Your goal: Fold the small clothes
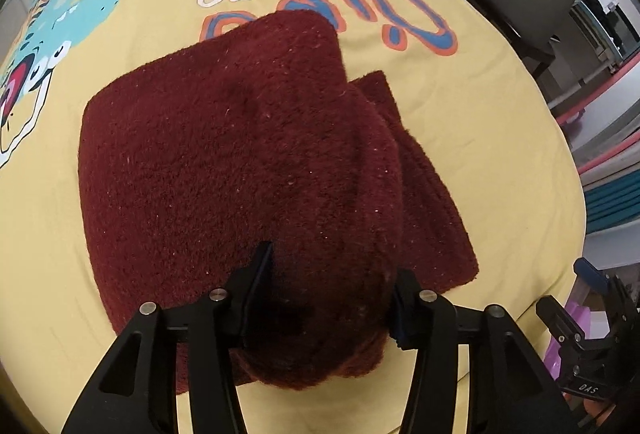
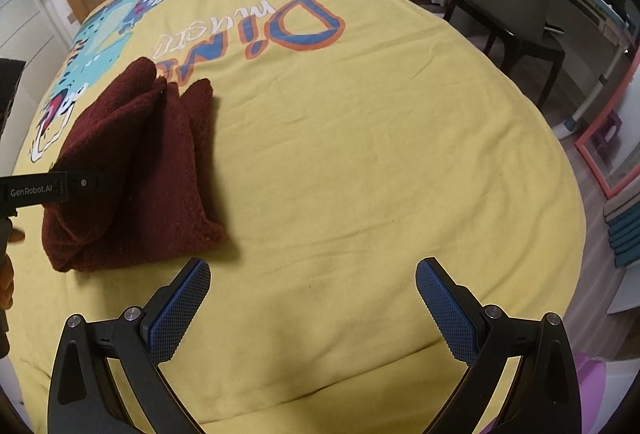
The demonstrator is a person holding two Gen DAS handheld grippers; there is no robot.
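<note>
Your left gripper (image 1: 332,290) pinches a bunched fold of the dark red cloth (image 1: 240,154) between its jaws, over the yellow sheet (image 2: 360,154). Your right gripper (image 2: 312,298) hangs spread wide, just right of the cloth.

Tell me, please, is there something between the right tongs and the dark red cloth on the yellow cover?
Nothing visible stands in the way. The right tongs are open over bare yellow cover, and the dark red cloth lies ahead to their left. The left tongs already hold a fold of that cloth at its near end.
</note>
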